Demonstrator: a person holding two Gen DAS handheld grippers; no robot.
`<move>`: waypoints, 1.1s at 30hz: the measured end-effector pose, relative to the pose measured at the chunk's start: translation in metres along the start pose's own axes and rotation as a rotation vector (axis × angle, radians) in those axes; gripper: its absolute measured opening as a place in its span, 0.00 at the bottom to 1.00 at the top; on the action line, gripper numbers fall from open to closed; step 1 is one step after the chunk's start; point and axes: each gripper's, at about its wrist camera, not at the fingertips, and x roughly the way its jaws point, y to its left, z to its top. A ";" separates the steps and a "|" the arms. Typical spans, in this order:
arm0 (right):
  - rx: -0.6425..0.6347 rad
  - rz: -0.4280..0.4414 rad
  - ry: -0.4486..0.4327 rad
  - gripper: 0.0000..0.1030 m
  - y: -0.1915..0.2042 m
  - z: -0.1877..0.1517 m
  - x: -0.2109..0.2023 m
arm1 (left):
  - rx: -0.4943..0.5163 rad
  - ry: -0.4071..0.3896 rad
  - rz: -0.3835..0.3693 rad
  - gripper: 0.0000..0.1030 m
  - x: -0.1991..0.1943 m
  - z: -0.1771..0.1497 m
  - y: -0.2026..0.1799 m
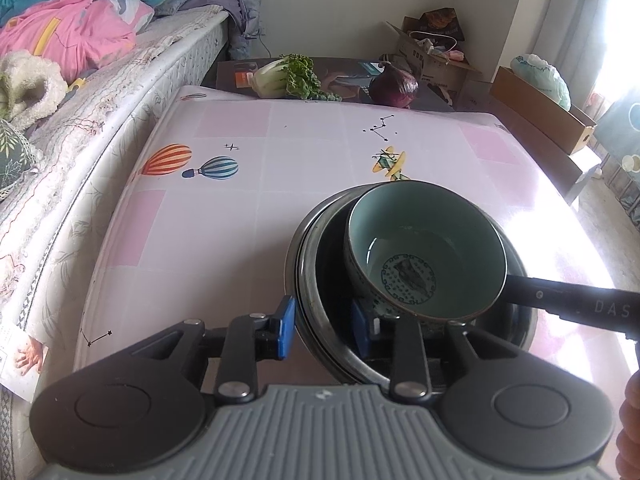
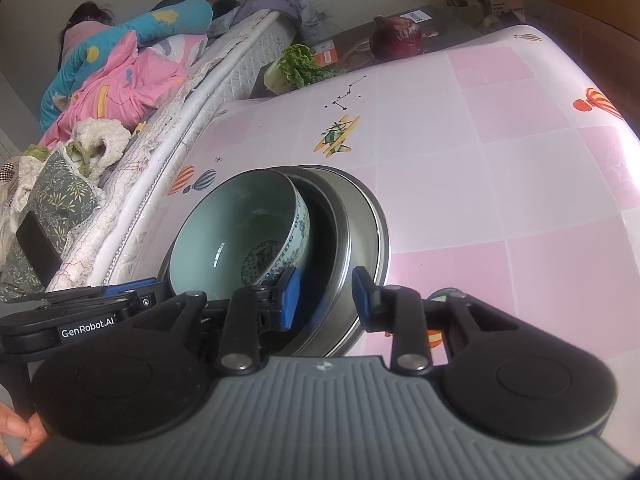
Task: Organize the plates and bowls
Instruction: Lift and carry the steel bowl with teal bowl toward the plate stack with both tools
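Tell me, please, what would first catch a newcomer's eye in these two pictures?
First, the pale green bowl tilted inside the steel pans, near the table's front edge. Each gripper straddles the pans' rim from its own side, the left gripper and the right gripper, blue pads apart on either side of it. Beyond the table's far edge lie a leafy cabbage and a purple onion.

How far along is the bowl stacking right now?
Done: the ceramic bowl sits tilted inside the stacked metal bowls. In hand: left gripper and right gripper straddle opposite rims, pads apart. Left: seating the ceramic bowl level.
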 end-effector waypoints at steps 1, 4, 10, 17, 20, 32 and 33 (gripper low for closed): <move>0.002 0.002 -0.001 0.30 0.000 0.000 -0.001 | 0.000 0.001 0.003 0.33 -0.001 0.000 0.000; 0.006 0.004 -0.008 0.35 -0.001 -0.001 -0.005 | 0.002 -0.003 0.006 0.35 -0.003 0.000 -0.001; 0.014 -0.011 -0.014 0.44 -0.006 -0.005 -0.011 | 0.005 -0.006 0.012 0.37 -0.006 0.000 -0.002; 0.033 -0.018 -0.027 0.45 -0.012 -0.009 -0.019 | 0.010 -0.006 0.019 0.40 -0.010 0.000 -0.003; 0.036 -0.018 -0.031 0.46 -0.013 -0.010 -0.022 | 0.012 -0.008 0.021 0.41 -0.011 0.000 -0.004; 0.059 -0.014 -0.050 0.48 -0.017 -0.018 -0.031 | -0.010 -0.022 0.019 0.47 -0.014 -0.007 0.001; 0.062 -0.012 -0.053 0.48 -0.017 -0.018 -0.032 | -0.016 -0.031 0.016 0.47 -0.015 -0.008 0.002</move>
